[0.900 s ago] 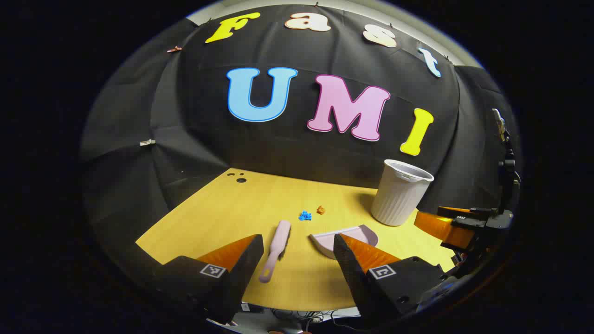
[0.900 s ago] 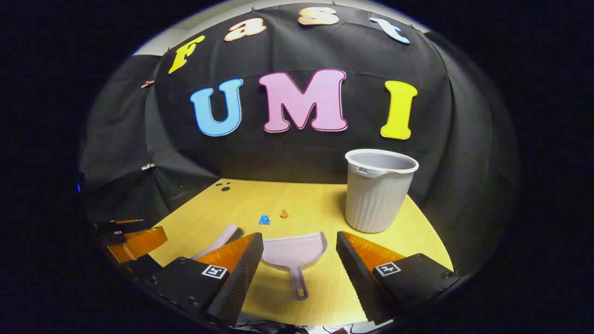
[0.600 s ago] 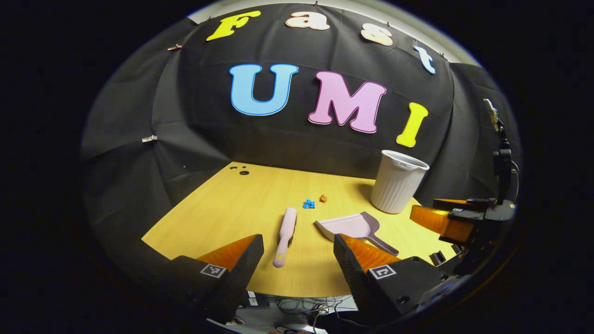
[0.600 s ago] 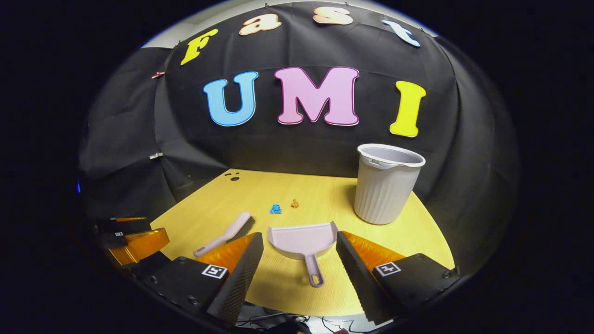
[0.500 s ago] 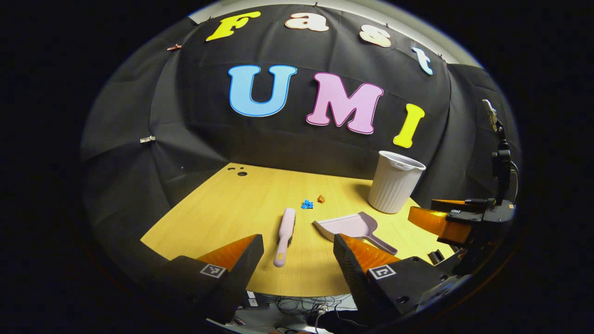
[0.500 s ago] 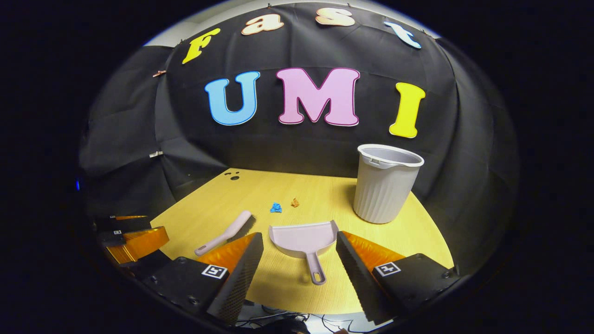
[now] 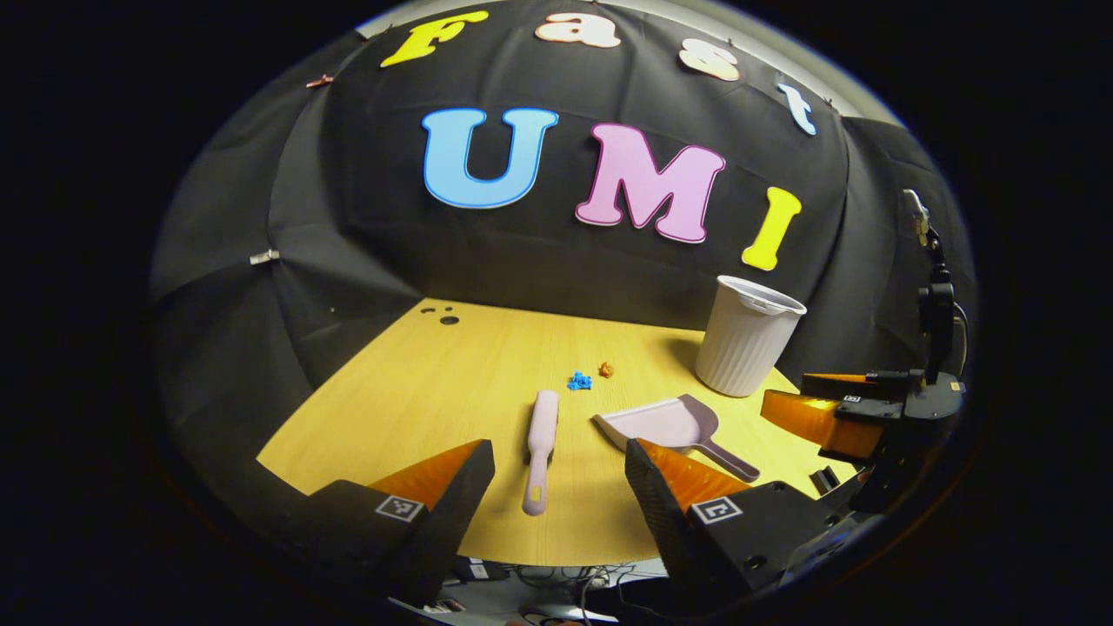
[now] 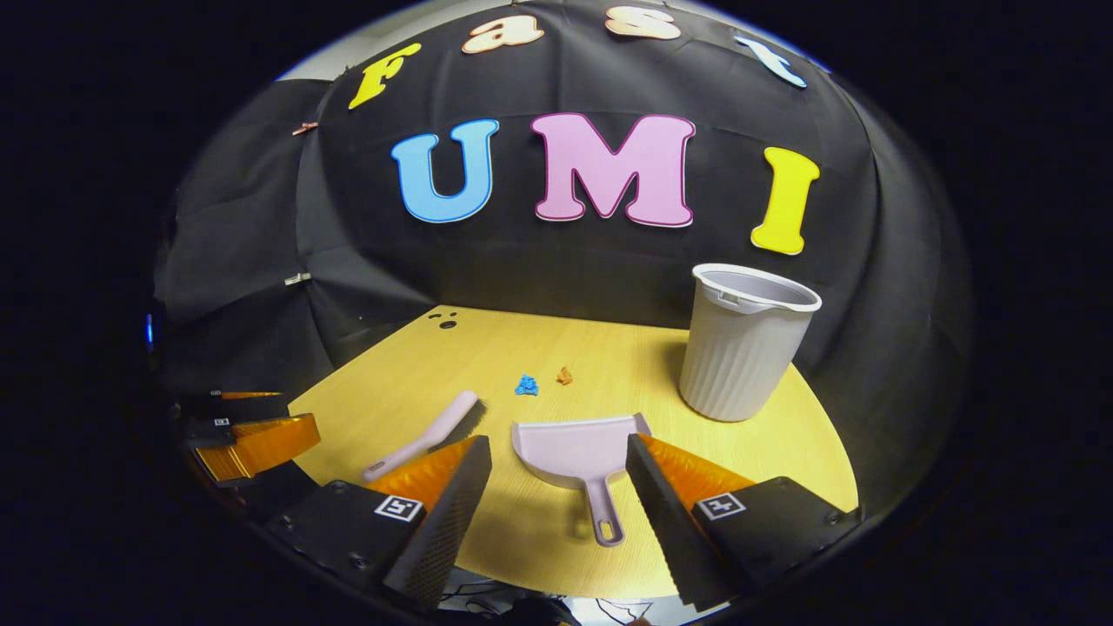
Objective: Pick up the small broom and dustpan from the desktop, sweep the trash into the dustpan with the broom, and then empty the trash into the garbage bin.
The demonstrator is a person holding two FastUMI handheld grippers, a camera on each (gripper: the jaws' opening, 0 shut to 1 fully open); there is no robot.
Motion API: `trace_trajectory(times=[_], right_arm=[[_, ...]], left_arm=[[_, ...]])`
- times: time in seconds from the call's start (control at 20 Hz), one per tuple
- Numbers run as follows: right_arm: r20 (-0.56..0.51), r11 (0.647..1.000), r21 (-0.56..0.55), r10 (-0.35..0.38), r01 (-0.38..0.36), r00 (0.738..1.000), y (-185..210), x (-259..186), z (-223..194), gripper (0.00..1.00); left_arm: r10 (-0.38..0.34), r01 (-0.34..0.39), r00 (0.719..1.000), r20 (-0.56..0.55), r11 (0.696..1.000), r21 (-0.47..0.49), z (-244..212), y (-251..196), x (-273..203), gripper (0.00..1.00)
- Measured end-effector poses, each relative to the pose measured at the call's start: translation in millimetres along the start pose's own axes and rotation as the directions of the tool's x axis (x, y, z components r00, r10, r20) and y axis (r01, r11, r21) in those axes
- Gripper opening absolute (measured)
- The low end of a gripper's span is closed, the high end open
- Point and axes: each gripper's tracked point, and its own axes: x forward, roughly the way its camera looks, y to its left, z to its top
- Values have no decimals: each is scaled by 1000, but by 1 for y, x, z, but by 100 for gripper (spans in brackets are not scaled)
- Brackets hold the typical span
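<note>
A pale pink small broom (image 7: 540,443) (image 8: 426,435) lies flat on the yellow desktop (image 7: 417,391), handle toward me. To its right lies a pale pink dustpan (image 7: 665,424) (image 8: 576,450), its handle pointing at the front edge. A blue scrap (image 7: 579,381) (image 8: 526,385) and an orange scrap (image 7: 606,369) (image 8: 565,376) lie just beyond both. My left gripper (image 7: 559,474) is open, hovering near the front edge with the broom handle ahead between its fingers. My right gripper (image 8: 556,469) is open, with the dustpan handle ahead between its fingers. Neither touches anything.
A ribbed white garbage bin (image 7: 746,335) (image 8: 743,343) stands upright at the back right of the desktop. Small dark holes (image 7: 443,316) mark the far left corner. Cables (image 7: 556,578) hang below the front edge. Black cloth walls close in the back and sides.
Both grippers have drawn back from the desk and risen slightly; broom and dustpan now show whole, with their handles in view. Nothing was grasped; the objects have not moved.
</note>
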Motion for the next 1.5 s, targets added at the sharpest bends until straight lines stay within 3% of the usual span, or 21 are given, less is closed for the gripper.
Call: trace_trajectory(times=[0.3,0.55,0.75,0.95,1.2,1.3,1.35,1.5], right_arm=[[-68,999,45,8,-5,998,-17,36,-9,98],[-117,998,64,15,-8,993,-31,58,-20,98],[-157,996,85,9,4,988,-44,68,-30,98],[-221,991,130,8,21,975,-55,80,-49,99],[-256,987,152,-15,56,966,-70,88,-59,99],[-268,986,158,-18,62,963,-74,89,-62,99],[-273,985,161,-21,67,962,-75,89,-63,99],[-287,983,170,-19,70,958,-75,91,-66,99]], left_arm=[[20,-29,974,-224,999,-34,-29,17,67,96],[44,-81,896,-442,995,-66,-68,31,122,96],[64,-84,826,-560,996,-10,-88,38,161,96],[96,-65,764,-638,995,71,-105,38,193,96],[151,-64,715,-683,987,150,-120,41,215,92],[144,-47,730,-668,986,161,-119,38,221,88],[141,-44,724,-676,986,159,-118,36,218,84],[147,-64,747,-648,987,150,-122,37,220,53]])
